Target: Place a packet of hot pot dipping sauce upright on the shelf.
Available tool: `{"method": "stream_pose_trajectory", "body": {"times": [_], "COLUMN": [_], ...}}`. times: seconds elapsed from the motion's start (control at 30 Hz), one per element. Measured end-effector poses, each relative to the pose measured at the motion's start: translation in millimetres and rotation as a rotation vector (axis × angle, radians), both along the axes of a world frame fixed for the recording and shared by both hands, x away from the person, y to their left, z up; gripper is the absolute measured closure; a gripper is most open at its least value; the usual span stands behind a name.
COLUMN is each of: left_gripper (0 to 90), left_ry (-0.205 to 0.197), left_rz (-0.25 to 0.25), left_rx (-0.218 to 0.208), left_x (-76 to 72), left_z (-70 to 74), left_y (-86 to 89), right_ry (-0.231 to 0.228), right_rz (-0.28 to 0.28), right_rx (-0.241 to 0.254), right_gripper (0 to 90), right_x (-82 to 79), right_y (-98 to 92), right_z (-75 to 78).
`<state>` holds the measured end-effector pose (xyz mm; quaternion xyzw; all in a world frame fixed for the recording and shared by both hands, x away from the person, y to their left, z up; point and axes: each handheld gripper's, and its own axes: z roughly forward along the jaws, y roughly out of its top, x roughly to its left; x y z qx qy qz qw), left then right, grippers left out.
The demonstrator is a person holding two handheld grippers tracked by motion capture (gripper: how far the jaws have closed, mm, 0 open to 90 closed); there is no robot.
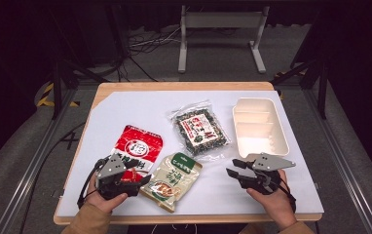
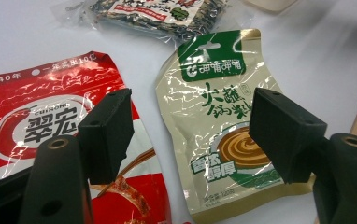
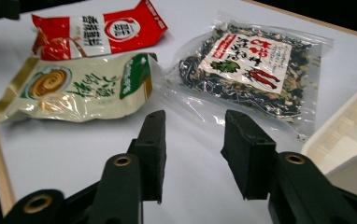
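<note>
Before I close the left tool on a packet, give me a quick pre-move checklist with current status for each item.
1. Left tool open: ok, jaws apart, nothing pinched.
2. Left tool lined up on one packet: not ok, it straddles the gap between the red packet and the beige-green packet.
3. Right tool empty: ok, jaws apart over bare white mat.
4. Cream tray free to receive: ok, compartments look empty.
5. Clear seaweed bag out of the way: ok, lies apart from both tools.
6. Beige-green packet flat: not ok, it looks wrinkled, one corner lifted.
</note>
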<state>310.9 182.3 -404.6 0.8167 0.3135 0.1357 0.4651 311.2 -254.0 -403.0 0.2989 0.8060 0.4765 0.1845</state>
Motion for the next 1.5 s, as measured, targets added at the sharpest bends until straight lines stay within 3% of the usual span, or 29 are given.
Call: {"method": "stream_pose_trajectory", "body": {"times": [0.3, 0.53, 1.27, 1.5], "left_gripper": [30.3, 30.3, 30.2, 30.2], "left_ry": [0.0, -0.006, -0.026, -0.027], "left_rz": [0.03, 0.045, 0.078, 0.072], "left_rx": [-0.021, -0.045, -0.073, -0.065], "left_x": [0.9, 1.7, 1.9, 0.5], "left_z": [1.9, 4.4, 6.4, 5.9], "left_y": [5.7, 9.6, 19.1, 16.6], "right_ry": [0.016, 0.066, 0.105, 0.182], "right_rz": [-0.023, 0.01, 0.088, 0.089], "right_rx": [0.017, -0.004, -0.001, -0.016], "right_gripper": [51.0, 48.8, 38.6, 37.5], "right_x": [3.4, 8.7, 27.3, 34.8], "right_y": [1.0, 10.7, 49.8, 58.8], "right_z": [3.1, 8.5, 23.2, 16.8]}}
